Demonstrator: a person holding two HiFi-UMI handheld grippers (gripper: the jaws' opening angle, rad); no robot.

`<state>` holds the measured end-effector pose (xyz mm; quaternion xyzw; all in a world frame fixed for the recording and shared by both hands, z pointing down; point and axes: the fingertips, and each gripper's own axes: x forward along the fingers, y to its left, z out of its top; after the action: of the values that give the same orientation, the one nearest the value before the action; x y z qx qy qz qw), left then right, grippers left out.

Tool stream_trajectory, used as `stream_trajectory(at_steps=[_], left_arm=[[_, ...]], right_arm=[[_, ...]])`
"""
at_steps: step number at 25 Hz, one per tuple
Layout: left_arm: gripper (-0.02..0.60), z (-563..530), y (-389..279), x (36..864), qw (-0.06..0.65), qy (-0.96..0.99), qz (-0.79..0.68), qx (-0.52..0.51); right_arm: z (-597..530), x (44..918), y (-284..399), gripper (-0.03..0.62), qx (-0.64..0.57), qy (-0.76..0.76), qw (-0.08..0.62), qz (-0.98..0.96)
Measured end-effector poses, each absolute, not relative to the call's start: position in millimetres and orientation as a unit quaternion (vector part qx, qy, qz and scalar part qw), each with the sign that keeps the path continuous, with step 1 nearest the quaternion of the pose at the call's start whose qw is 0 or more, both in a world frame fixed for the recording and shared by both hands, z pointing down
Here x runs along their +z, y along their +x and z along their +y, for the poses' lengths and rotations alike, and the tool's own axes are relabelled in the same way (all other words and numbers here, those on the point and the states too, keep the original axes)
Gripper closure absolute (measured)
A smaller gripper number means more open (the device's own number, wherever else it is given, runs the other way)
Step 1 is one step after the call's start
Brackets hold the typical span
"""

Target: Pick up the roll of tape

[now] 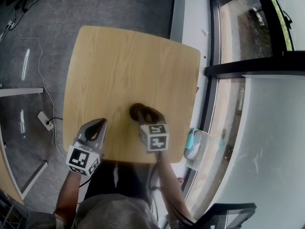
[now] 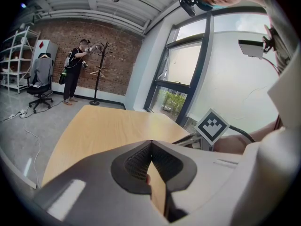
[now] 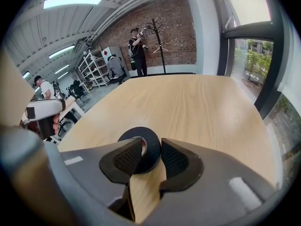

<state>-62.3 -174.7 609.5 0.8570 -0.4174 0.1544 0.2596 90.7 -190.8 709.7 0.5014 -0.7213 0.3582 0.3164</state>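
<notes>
A wooden counter (image 1: 128,66) stands on grey floor (image 1: 105,8) beside a black-framed window (image 1: 243,32). A white power strip (image 1: 45,120) lies nearby; a person (image 2: 74,74) stands by a coat stand (image 2: 98,73).

The left gripper (image 1: 99,124) and right gripper (image 1: 144,112) share grey moulded shells with black ribbed pads (image 3: 128,158) (each carries a white cube (image 1: 155,136) of black square markers); the clothing (image 1: 114,210) is grey and black.

I see a pale wooden table (image 1: 119,66) with rounded corners, standing on a grey floor (image 1: 57,27) beside a window. On its top a dark roll of tape (image 1: 136,109) lies flat, close to my near edge and a little right of the middle.
</notes>
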Motion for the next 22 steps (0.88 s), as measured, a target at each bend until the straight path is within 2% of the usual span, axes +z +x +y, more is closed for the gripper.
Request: stream_trajectory(at_steps=[6,22], left_arm=[[0.581,-181.6,-62.6,612.5,0.266,0.854,-0.422,0.151],[0.581,-186.2,-68.8,609.5,0.256,0.854,-0.427,0.149]], right_arm=[[-192.0,710.4,90.9,0.461,0.35,0.496,0.33,-0.723],[-190.8,691.6,97.1,0.471,0.327,0.534,0.27,-0.732]])
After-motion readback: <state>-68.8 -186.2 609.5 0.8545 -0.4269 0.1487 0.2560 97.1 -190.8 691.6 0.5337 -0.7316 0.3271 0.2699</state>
